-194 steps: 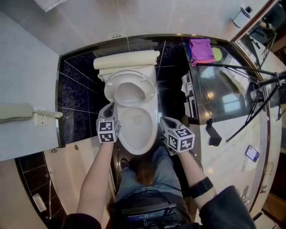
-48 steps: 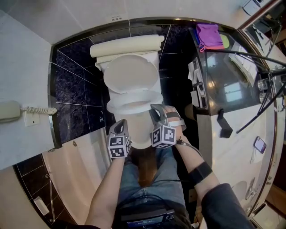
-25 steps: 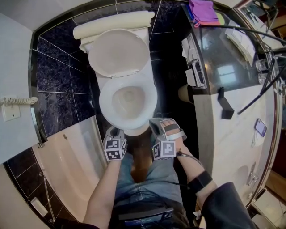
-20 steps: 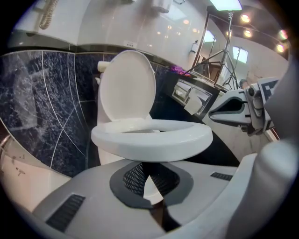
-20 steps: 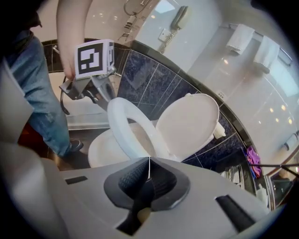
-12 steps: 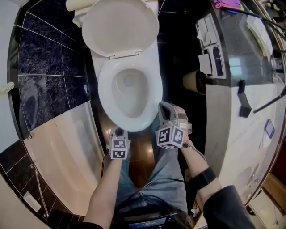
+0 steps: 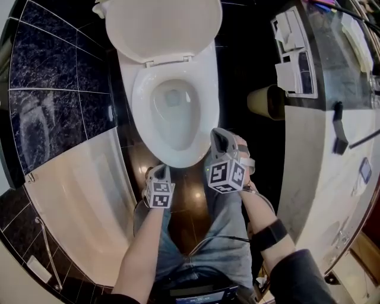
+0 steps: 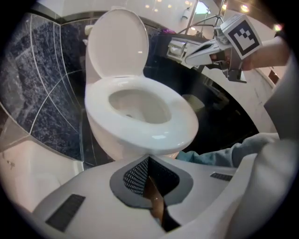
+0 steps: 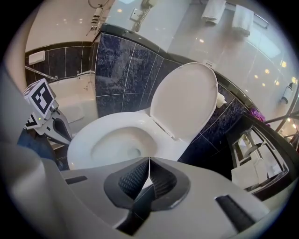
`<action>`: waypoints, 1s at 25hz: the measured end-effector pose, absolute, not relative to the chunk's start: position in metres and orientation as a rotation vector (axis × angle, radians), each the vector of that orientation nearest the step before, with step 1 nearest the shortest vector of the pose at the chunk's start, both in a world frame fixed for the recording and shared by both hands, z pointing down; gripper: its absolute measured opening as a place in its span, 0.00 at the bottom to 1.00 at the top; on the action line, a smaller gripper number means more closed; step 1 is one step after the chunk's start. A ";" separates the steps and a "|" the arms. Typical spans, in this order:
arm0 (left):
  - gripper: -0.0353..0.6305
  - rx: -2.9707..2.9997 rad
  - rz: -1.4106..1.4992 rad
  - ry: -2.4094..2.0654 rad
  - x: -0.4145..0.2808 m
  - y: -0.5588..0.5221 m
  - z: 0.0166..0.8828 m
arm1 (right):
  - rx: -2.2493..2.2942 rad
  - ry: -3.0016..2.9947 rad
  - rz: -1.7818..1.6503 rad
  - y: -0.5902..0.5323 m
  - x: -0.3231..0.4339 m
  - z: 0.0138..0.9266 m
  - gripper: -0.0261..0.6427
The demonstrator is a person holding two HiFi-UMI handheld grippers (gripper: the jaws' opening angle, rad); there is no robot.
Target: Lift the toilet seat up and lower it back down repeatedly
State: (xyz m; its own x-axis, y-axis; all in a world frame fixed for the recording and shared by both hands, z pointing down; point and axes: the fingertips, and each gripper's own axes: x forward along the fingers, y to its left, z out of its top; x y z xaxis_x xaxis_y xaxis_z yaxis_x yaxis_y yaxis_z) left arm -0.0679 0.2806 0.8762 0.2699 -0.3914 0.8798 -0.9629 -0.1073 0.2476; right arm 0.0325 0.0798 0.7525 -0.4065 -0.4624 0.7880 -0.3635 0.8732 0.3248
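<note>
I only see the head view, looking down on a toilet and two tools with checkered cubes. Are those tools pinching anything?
Observer: The left gripper, in its own view, has its jaws together with nothing between them, aimed at the front rim of the toilet.
Operator: And the other one?
Observer: The right gripper, in its own view, also has its jaws shut and empty, aimed toward the same toilet.
Operator: What is on the wall above the toilet?
Observer: The right gripper view shows white towels on a rail high on the wall, above the upright lid.
</note>
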 end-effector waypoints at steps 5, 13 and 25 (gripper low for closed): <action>0.05 1.706 0.801 -1.298 -0.079 0.258 0.869 | 0.588 -2.025 -0.105 0.090 0.033 0.765 0.07; 0.05 1.762 0.762 -1.356 -0.093 0.225 0.831 | 0.616 -2.043 -0.087 0.086 0.020 0.746 0.08; 0.05 1.900 0.675 -1.552 -0.151 0.148 0.614 | 0.797 -2.172 0.086 0.053 0.008 0.587 0.08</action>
